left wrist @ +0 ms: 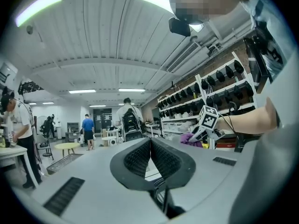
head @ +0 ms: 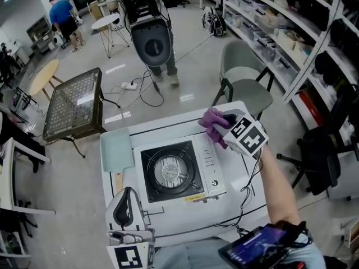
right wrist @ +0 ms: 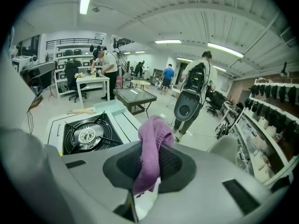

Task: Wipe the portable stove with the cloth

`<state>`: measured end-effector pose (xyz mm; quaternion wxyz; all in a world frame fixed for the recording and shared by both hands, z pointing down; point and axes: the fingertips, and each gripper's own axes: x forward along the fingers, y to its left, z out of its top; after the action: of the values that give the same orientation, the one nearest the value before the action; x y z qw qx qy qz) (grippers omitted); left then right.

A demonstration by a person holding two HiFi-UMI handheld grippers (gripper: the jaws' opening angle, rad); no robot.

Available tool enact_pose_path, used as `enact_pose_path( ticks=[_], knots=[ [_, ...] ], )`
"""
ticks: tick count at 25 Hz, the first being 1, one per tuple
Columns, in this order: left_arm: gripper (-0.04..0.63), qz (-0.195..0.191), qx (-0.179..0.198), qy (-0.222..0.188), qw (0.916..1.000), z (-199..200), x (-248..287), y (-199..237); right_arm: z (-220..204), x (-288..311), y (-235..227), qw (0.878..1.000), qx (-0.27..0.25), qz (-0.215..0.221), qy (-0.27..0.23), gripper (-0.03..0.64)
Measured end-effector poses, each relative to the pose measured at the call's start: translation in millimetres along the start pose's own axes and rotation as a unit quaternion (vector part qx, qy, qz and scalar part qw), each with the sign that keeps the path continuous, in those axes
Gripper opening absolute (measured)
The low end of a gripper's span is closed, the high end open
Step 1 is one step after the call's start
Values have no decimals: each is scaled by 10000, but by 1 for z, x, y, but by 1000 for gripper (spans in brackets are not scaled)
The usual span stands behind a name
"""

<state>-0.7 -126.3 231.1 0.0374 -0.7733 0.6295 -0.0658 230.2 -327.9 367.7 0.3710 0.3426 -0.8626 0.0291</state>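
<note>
A head view looks steeply down on a white table with a portable stove at its centre. The stove is a white metal box with a black round burner and raised pan supports.

The right gripper hangs above the table at about two o'clock from the burner. Its jaws are clamped on a purple cloth. In the right gripper view the cloth is pinched mid-fold, with a rounded bunch rising at twelve o'clock beyond the jaws and a limp tail drooping at six o'clock. The cloth is clear of the stove and not touching it.

The left gripper sits at seven o'clock from the burner, near the table's front edge, with its jaws pressed together and nothing between them.

The cloth looks light, soft and floppy, with a knitted surface that should grip well between the pads. The bunch past the jaw tips is likely the best wiping face. The stove looks rigid, and its pan supports could snag the knit.
</note>
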Motion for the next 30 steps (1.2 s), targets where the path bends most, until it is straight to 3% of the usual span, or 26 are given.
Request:
enact_pose_path(
  ticks=[8, 14, 18, 21, 25, 30],
  knots=[
    [20, 198, -23, -59, 9998, -2, -24, -9, 22, -19, 1, 9990, -264, -119, -336, 86],
    [20, 175, -59, -71, 9998, -11, -10, -9, 2, 13, 9, 9995, -250, 16, -186, 86],
    [20, 198, -255, 371, 9988, -47, -1, -7, -21, 45, 19, 9997, -190, 153, -45, 86],
    [20, 125, -212, 277, 9993, -47, 10, -5, -33, 63, 32, 9993, -153, 332, 65, 86],
    [20, 173, -319, 673, 9971, -68, 7, -2, -45, 77, 44, 9986, -105, 486, 181, 86],
    [20, 172, -337, 767, 9963, -77, 8, 0, -57, 86, 49, 9980, 78, 582, 224, 86]
  ],
)
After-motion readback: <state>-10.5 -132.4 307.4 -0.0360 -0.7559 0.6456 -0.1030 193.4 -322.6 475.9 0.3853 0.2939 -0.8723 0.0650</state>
